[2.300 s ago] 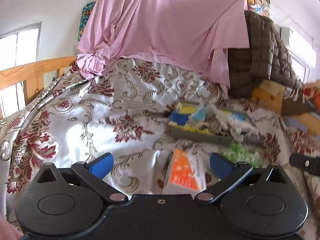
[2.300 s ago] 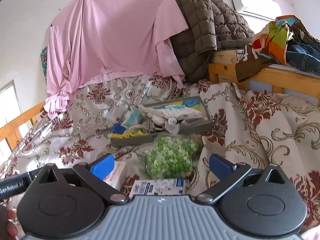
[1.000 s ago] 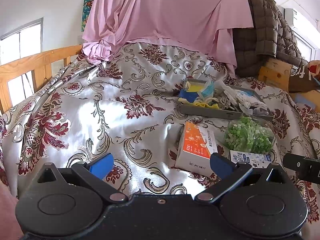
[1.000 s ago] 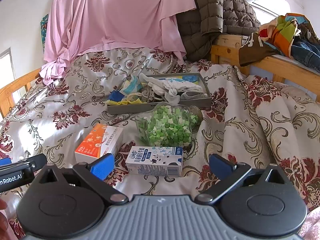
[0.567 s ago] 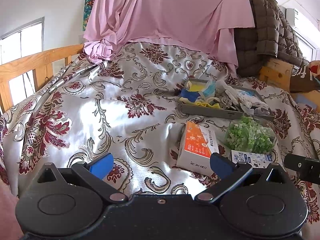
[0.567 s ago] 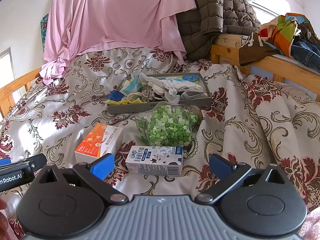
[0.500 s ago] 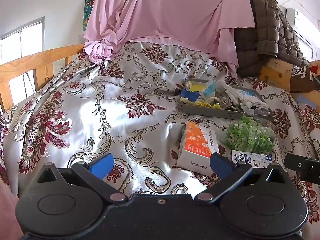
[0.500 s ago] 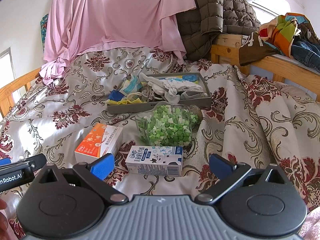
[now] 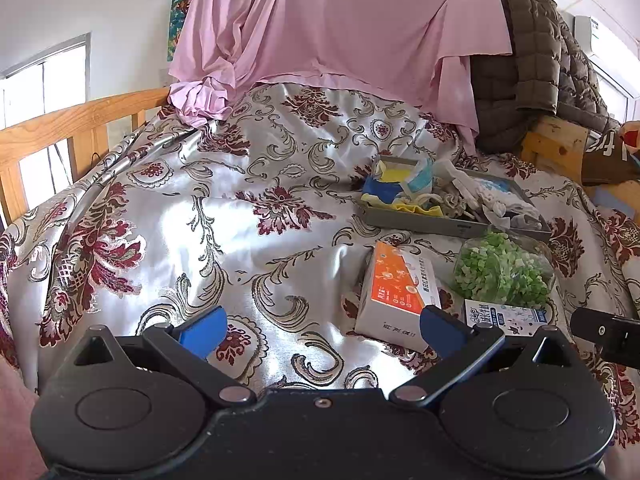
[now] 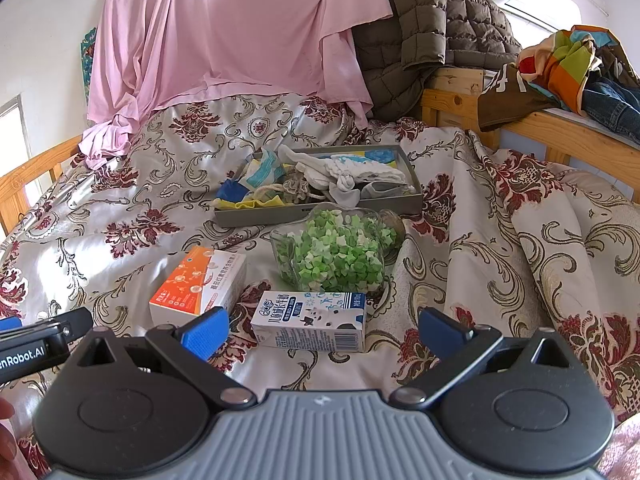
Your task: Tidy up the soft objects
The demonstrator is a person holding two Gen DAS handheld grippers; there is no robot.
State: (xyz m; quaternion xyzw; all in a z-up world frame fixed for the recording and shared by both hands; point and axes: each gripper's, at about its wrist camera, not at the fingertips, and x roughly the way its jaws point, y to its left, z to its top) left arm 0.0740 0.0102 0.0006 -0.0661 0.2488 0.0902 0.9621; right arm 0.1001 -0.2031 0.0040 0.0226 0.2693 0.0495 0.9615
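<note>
Bed w/ floral satin cover [image 9: 224, 216]; pink sheet [image 10: 224, 32] and quilted jacket [image 10: 432, 20] hang behind. Orange box [image 10: 198, 284], milk carton [image 10: 310, 320], and glass jar [image 10: 336, 252] of green bits lie between grippers and grey tray [image 10: 320, 210]. Tray holds socks, cloths, masks, heaped. Left gripper [image 9: 322, 330] and right gripper [image 10: 324, 330] both spread wide, empty. Scene unchanged vs. 0.5 s ago.

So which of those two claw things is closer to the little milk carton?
The right gripper: the milk carton lies just ahead between its open jaws. The left gripper faces the orange box, with the carton off to its right.
</note>
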